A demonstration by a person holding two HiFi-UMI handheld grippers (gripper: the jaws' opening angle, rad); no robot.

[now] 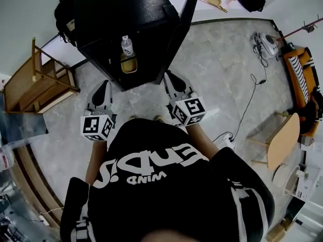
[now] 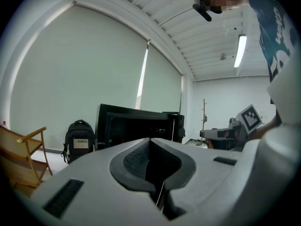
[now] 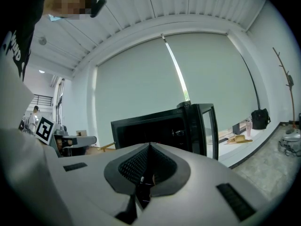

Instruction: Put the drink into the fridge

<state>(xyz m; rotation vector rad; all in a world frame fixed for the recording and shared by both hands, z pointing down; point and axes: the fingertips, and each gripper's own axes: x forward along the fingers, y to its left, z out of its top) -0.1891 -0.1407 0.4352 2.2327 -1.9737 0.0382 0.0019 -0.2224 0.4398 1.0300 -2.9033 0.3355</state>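
While the drink (image 1: 127,46) stands in the fridge (image 1: 116,14) at twelve o'clock, the left gripper (image 1: 103,84) is closed — empty. The right gripper (image 1: 169,76) likewise.

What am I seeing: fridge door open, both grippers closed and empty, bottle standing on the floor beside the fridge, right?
Not quite: the head view shows the bottle standing inside the fridge, not on the floor. The door is open, and the left gripper and right gripper are closed and empty.

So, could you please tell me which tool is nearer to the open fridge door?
Right. The right tool sits just before the near edge of the open fridge door; the left tool is farther off, well to that door's left.
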